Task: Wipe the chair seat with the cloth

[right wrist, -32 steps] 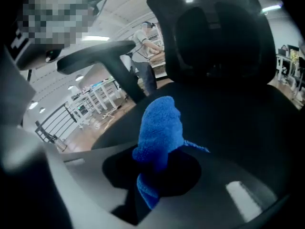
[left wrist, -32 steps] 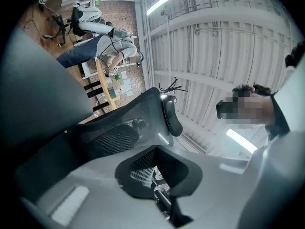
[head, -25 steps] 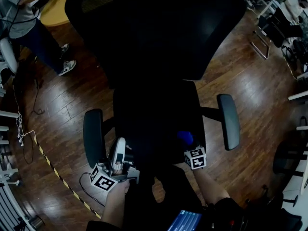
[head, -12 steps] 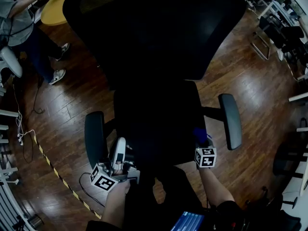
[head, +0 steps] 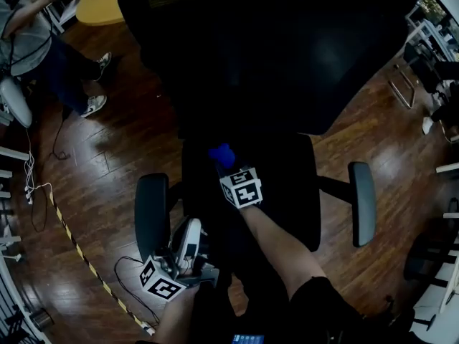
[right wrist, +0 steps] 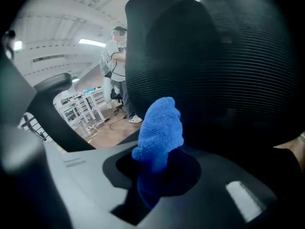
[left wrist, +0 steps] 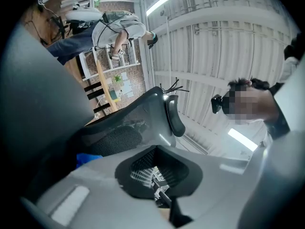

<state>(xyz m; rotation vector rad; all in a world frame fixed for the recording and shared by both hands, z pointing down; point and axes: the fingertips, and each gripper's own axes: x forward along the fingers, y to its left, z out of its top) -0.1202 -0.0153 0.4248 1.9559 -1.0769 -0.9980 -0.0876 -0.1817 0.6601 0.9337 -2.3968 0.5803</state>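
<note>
The black office chair fills the head view, its seat (head: 276, 185) below the tall backrest (head: 287, 56). My right gripper (head: 226, 166) is over the back left part of the seat, close to the backrest. It is shut on a blue fluffy cloth (head: 221, 154), which sticks out past the fingertips. In the right gripper view the cloth (right wrist: 161, 128) stands up from between the jaws of the right gripper (right wrist: 159, 175), in front of the ribbed backrest (right wrist: 224, 70). My left gripper (head: 190, 232) hangs beside the left armrest (head: 151, 216), shut and holding nothing.
The right armrest (head: 362, 203) juts out at the right. A person (head: 43, 45) stands at the upper left near a yellow table (head: 100, 7). Yellow-black tape (head: 82, 260) and cables (head: 32, 185) lie on the wooden floor. Other chairs (head: 427, 56) stand at the right.
My right gripper has carried the cloth from the seat's front right edge across to its back left, near the backrest. The left gripper stays beside the left armrest.
</note>
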